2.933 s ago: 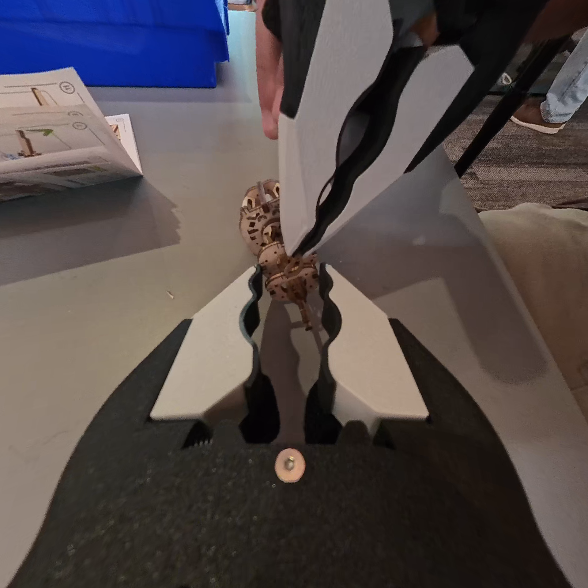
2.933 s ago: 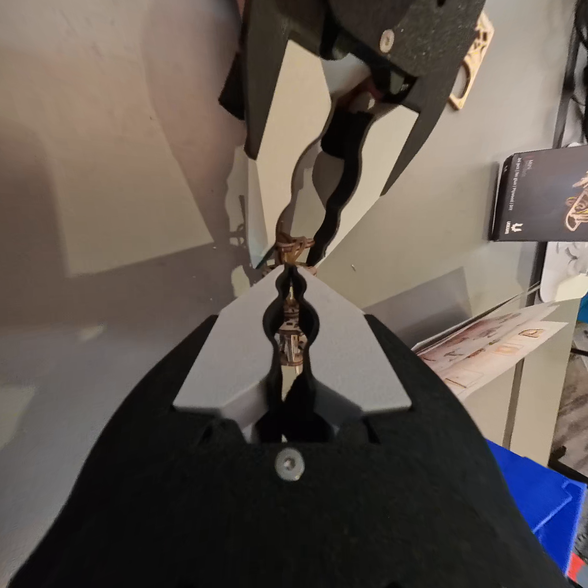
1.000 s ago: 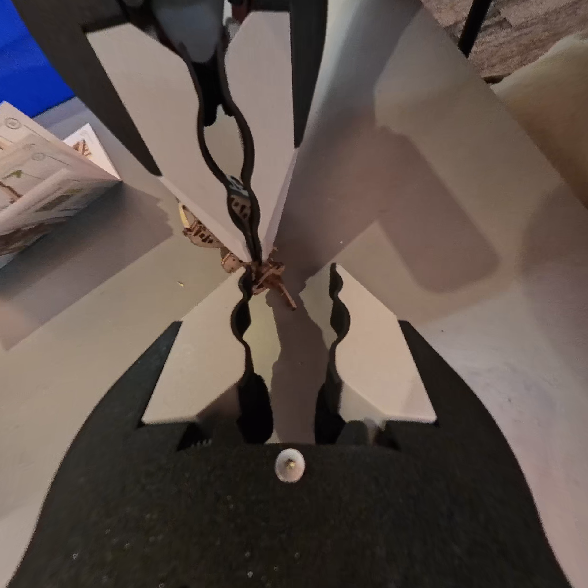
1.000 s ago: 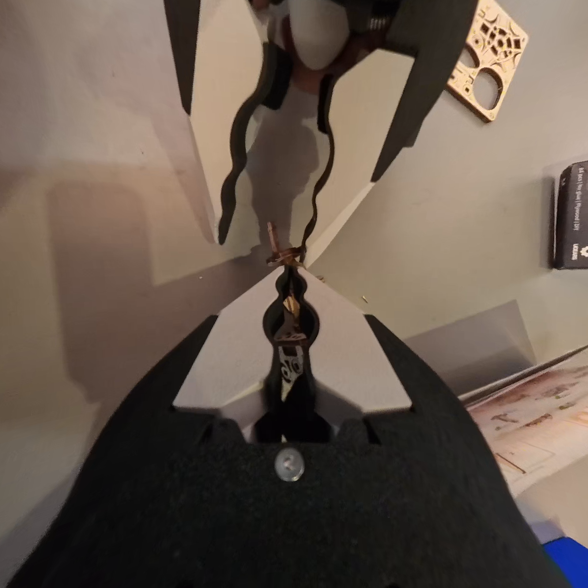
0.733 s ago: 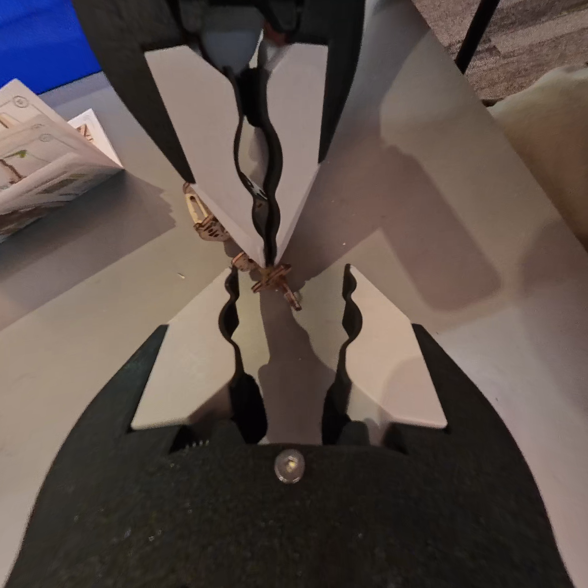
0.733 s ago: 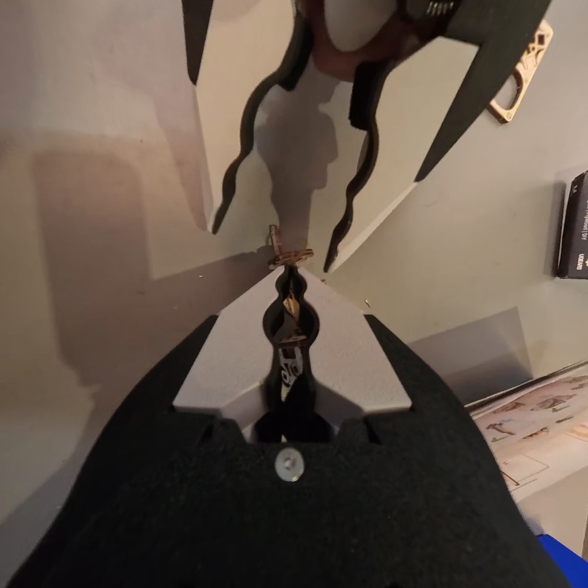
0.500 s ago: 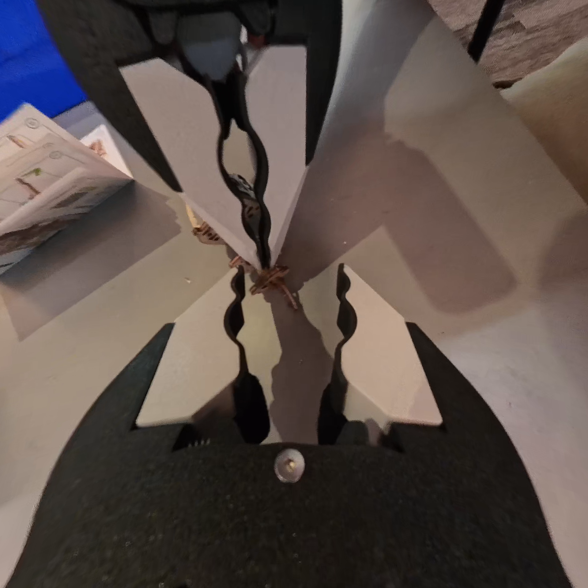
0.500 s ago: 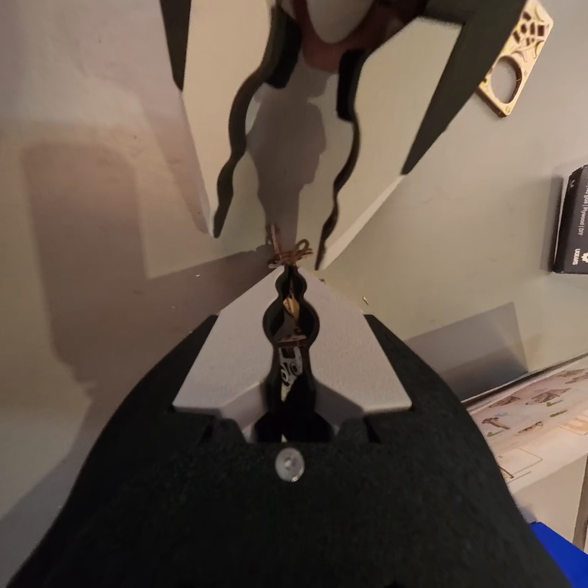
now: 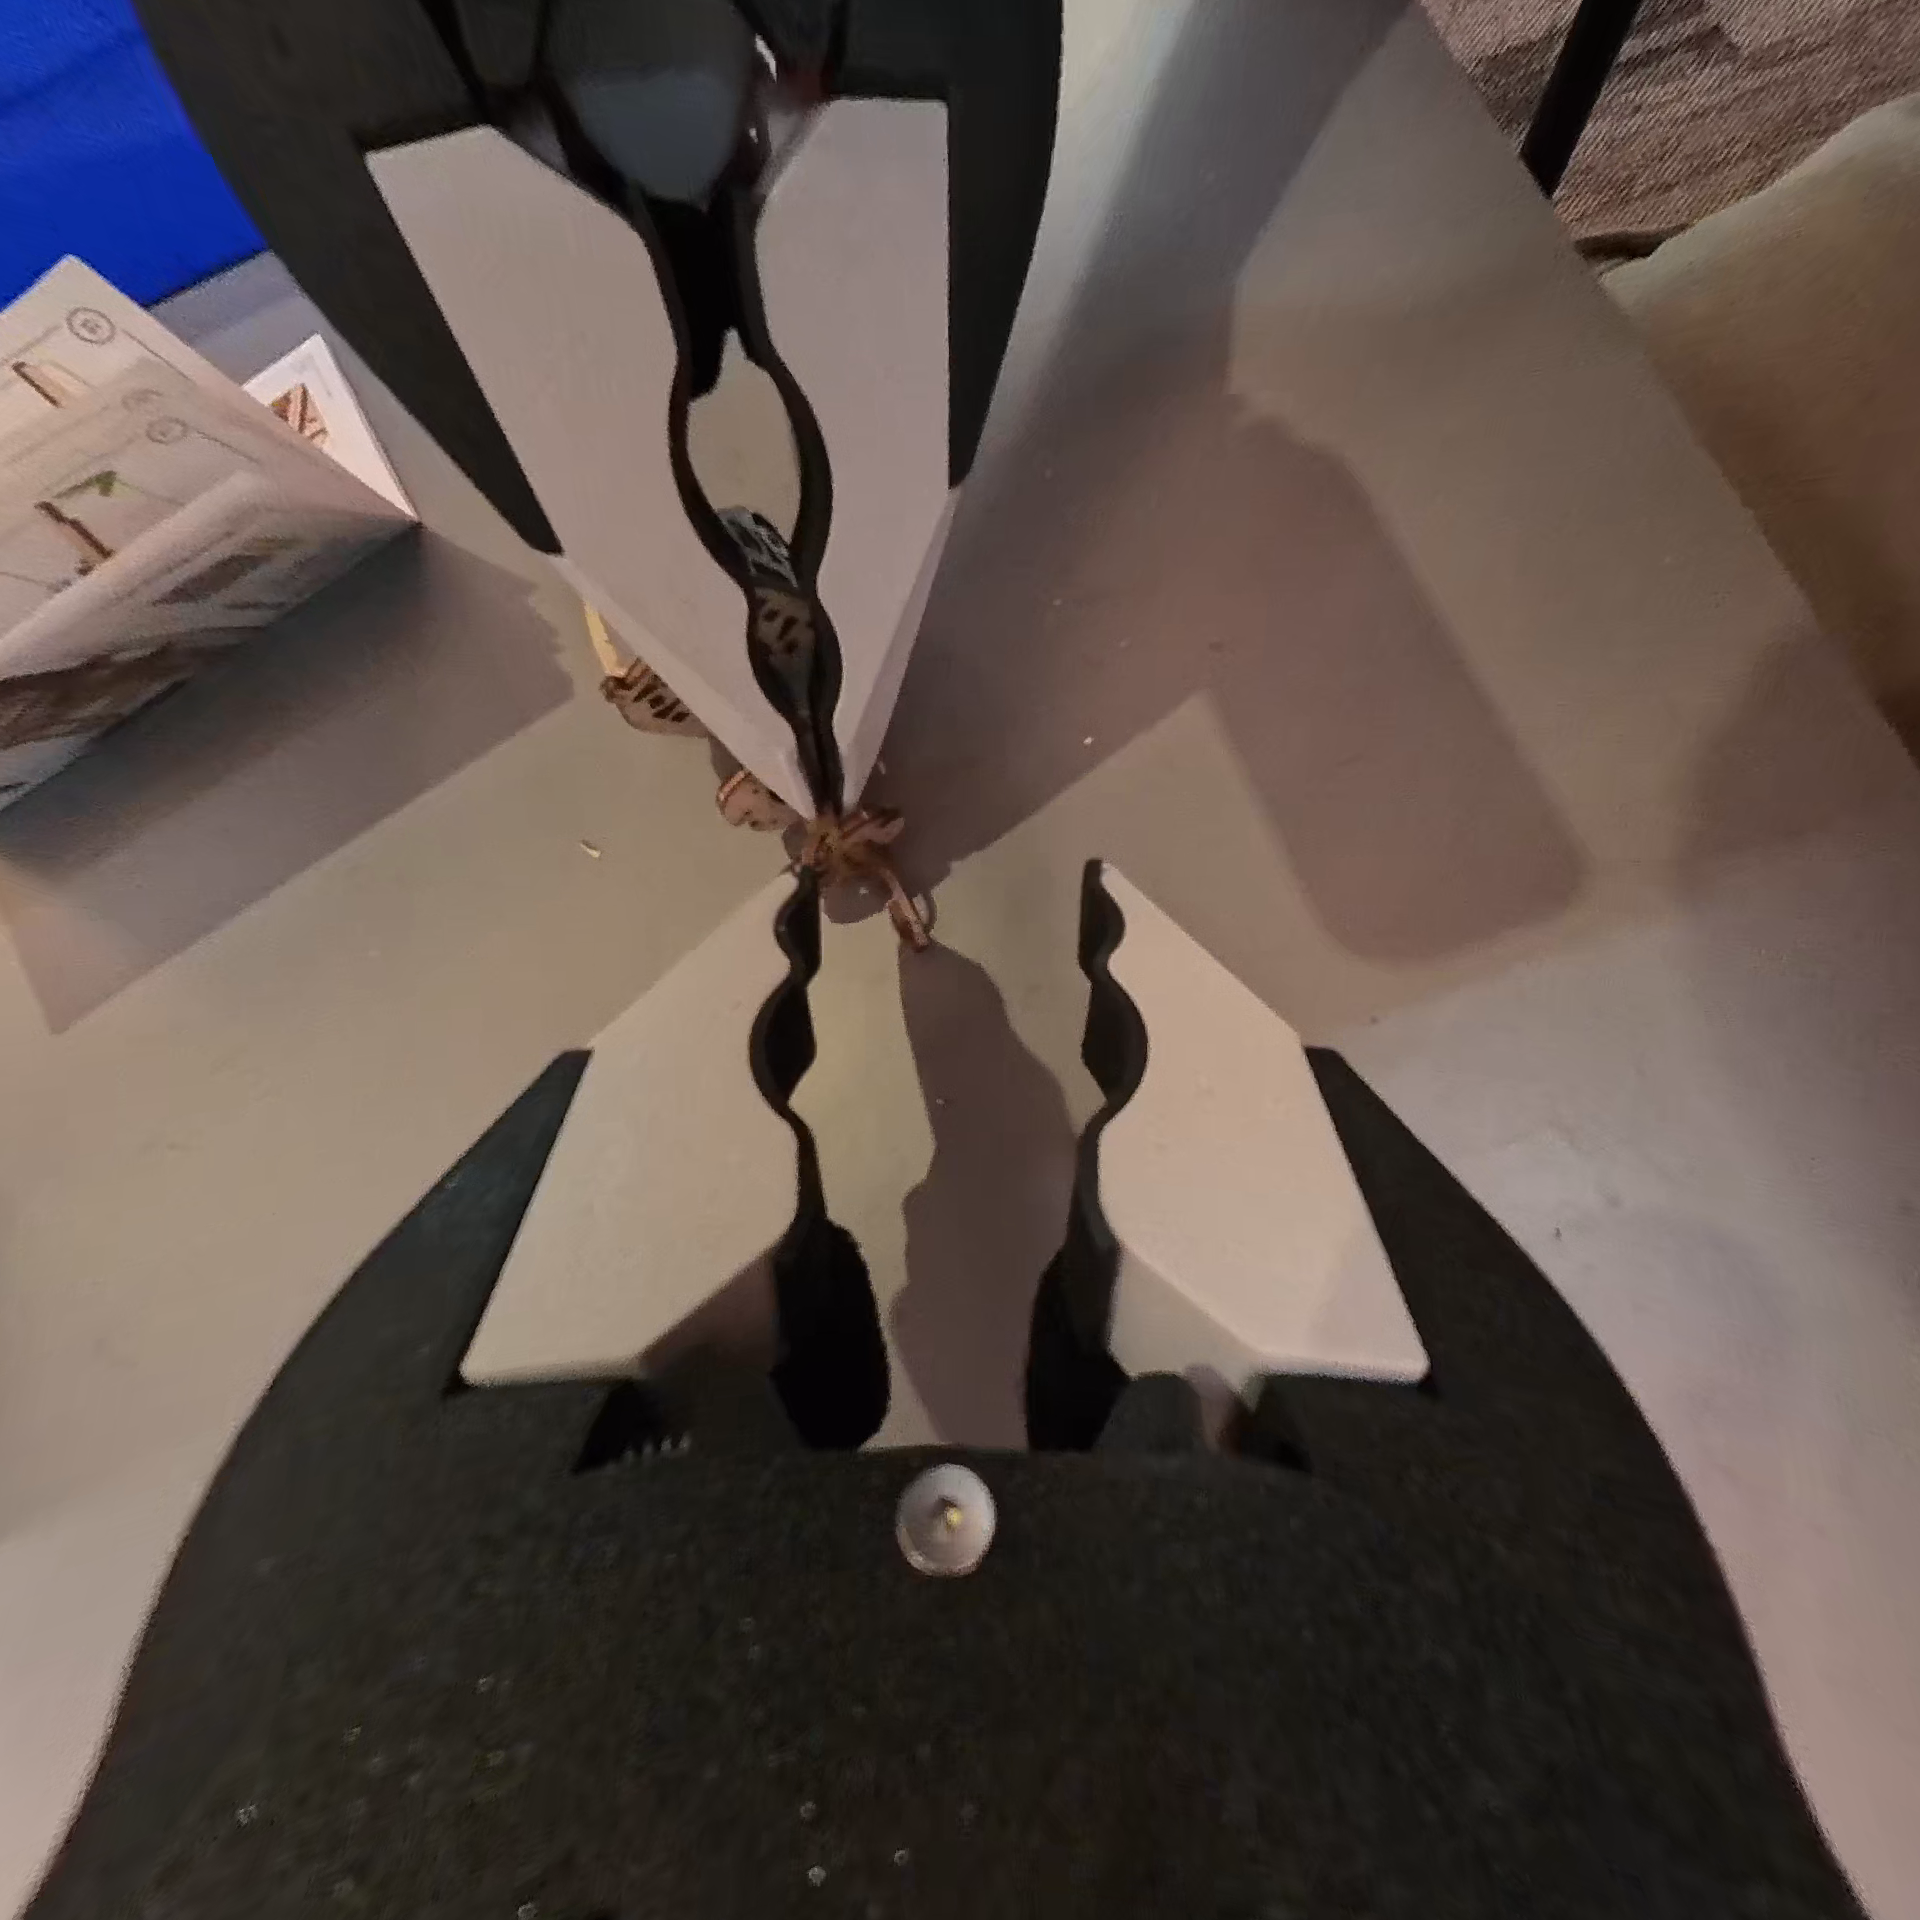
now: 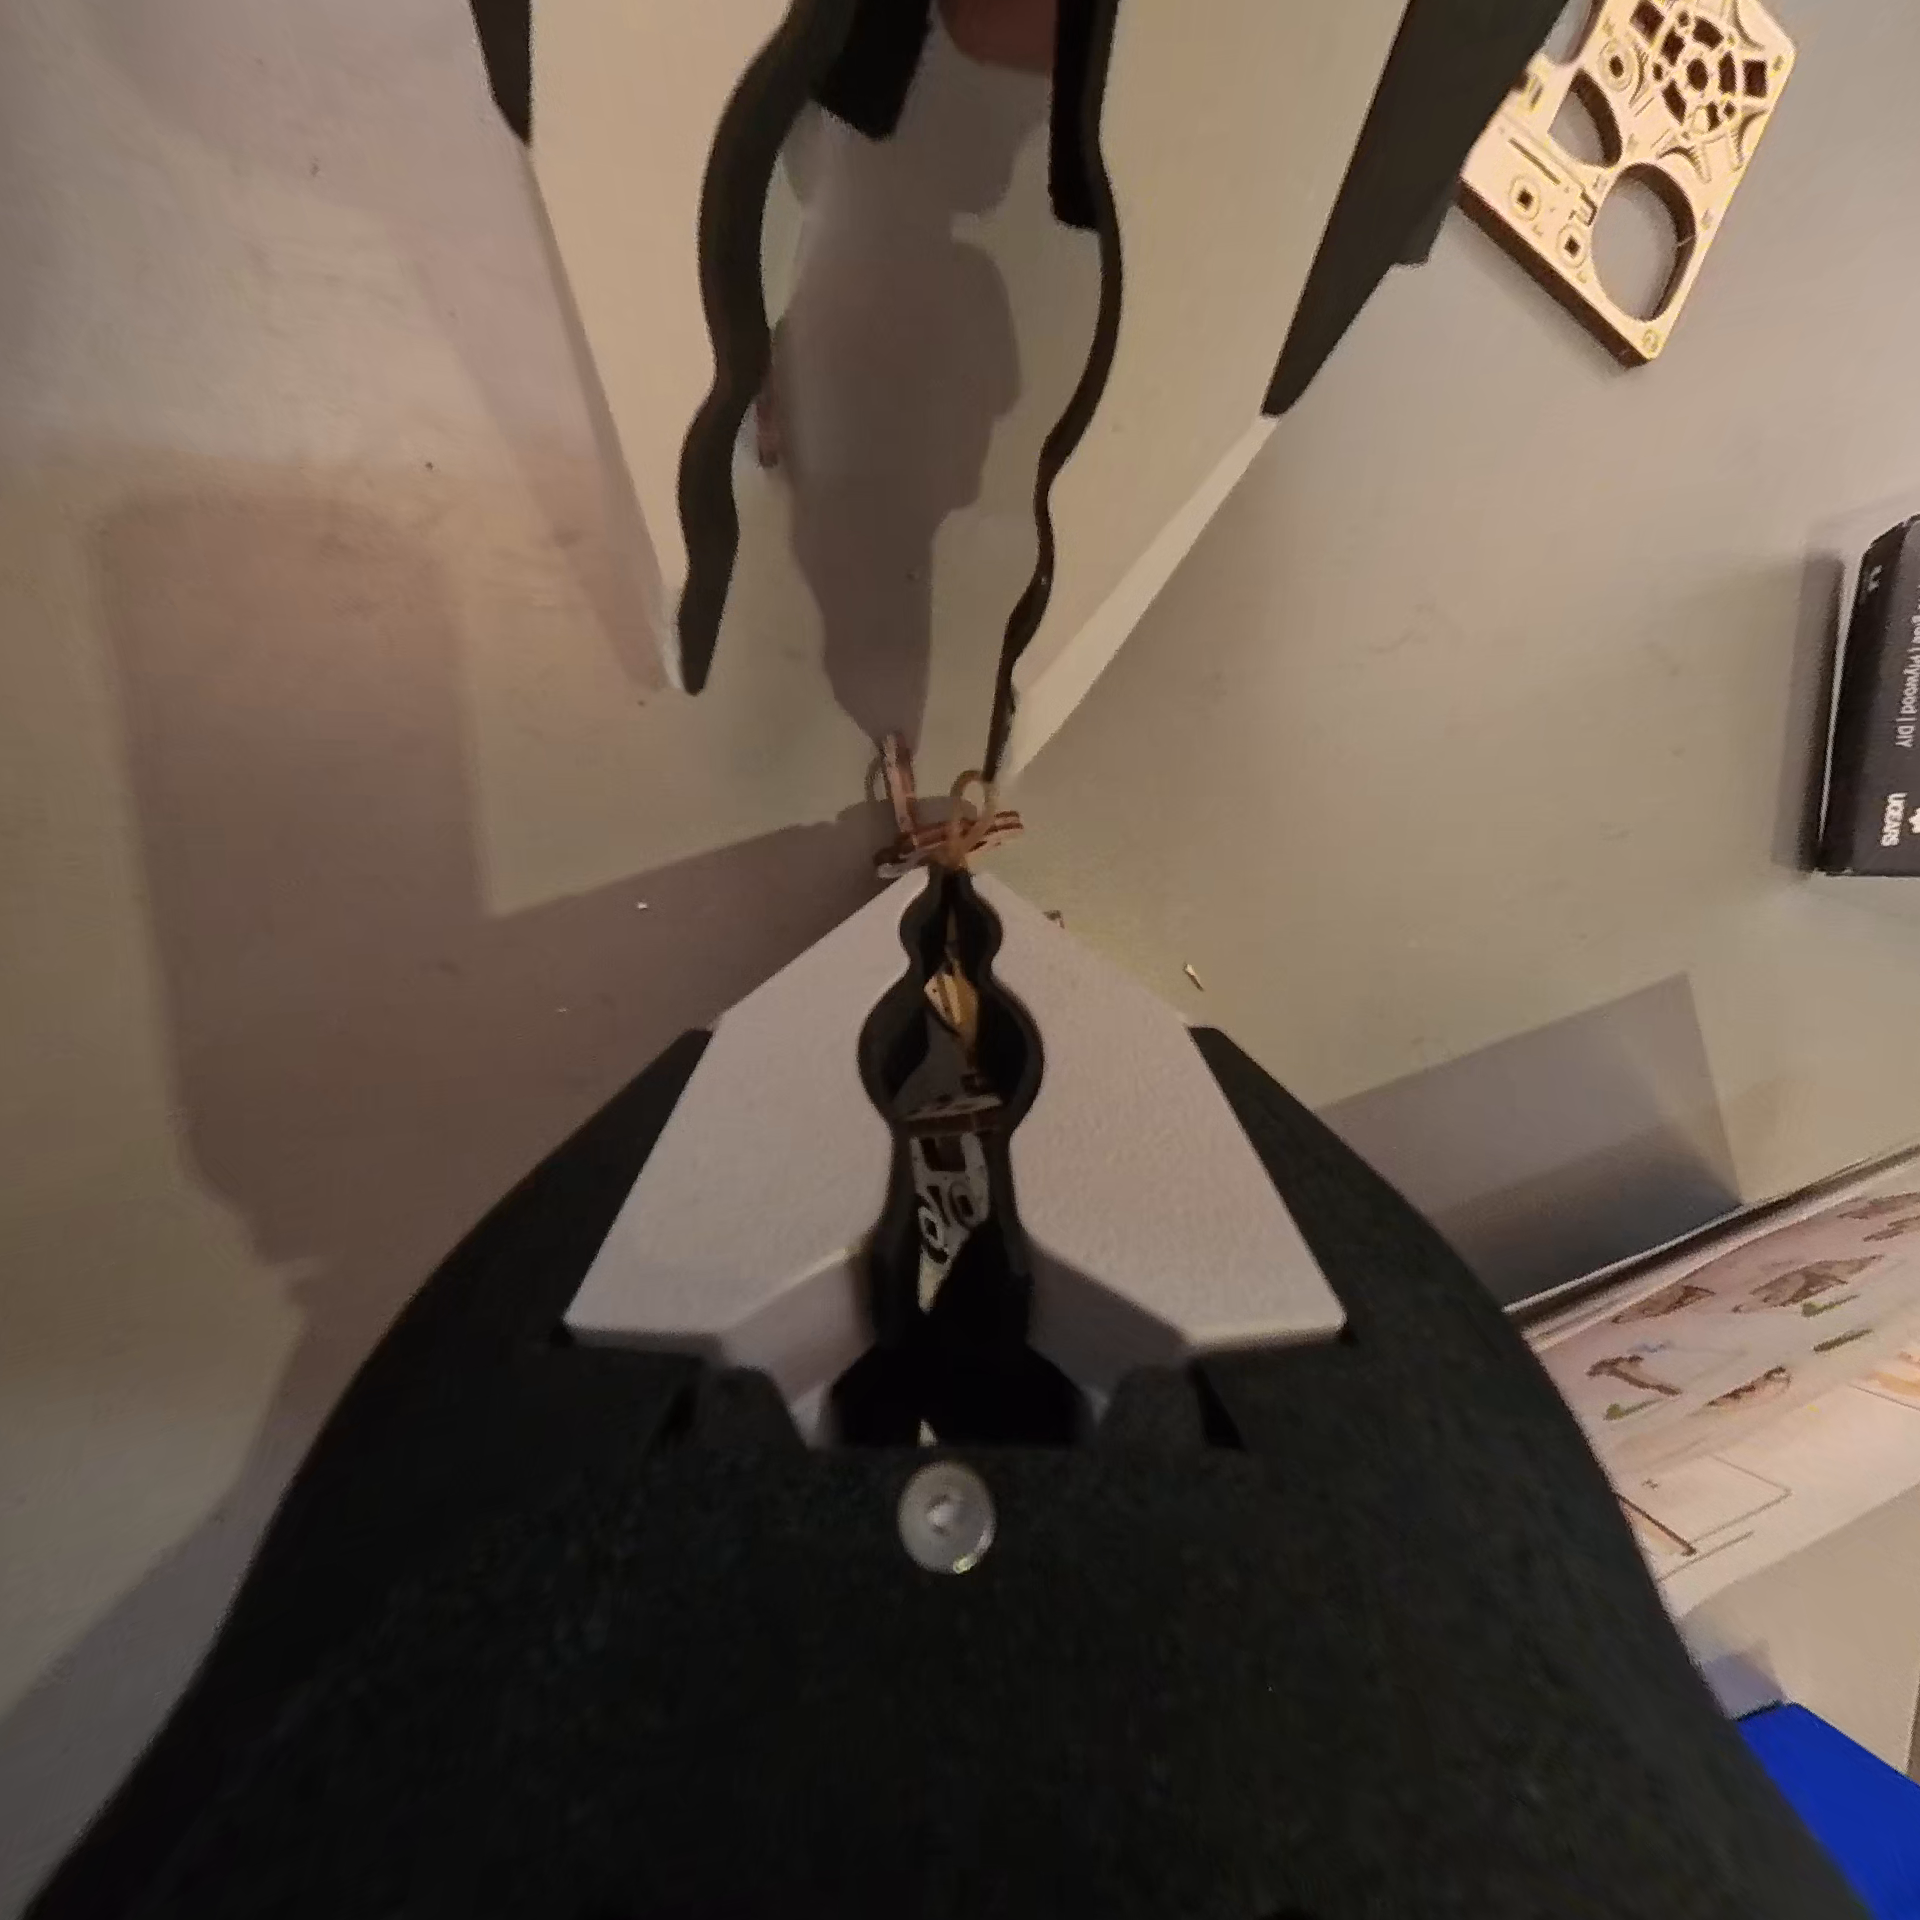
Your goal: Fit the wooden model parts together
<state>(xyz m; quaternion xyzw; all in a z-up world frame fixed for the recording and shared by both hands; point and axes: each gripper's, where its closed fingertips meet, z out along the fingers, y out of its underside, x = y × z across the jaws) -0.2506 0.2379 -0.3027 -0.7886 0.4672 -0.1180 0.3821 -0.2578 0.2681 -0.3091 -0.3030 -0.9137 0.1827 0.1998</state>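
Note:
My right gripper (image 10: 951, 894) is shut on a thin wooden model piece (image 10: 948, 1143) that stands edge-on between its jaws. A small cluster of wooden parts (image 10: 935, 831) with a ring and a peg sticks out past its tips. My left gripper (image 9: 945, 883) is open and faces the right gripper (image 9: 826, 805) tip to tip. The wooden cluster (image 9: 862, 847) sits just beyond the left gripper's left fingertip (image 9: 800, 894), with the peg pointing into the gap. In the right wrist view the left gripper (image 10: 847, 707) comes down from above, and one fingertip (image 10: 1003, 743) is close to the ring.
Both grippers hover over a grey table (image 9: 260, 1039). An open instruction booklet (image 9: 156, 540) lies at the left, also in the right wrist view (image 10: 1714, 1403). A laser-cut wooden sheet (image 10: 1631, 177) and a black box (image 10: 1870, 727) lie farther off. Loose wooden parts (image 9: 644, 707) lie behind the right gripper. The tips of both grippers are at nearly the same place.
The left gripper has come closer to the right one and tilted a little, staying open. The right gripper stays shut on the model piece. The small cluster at its tip has turned slightly.

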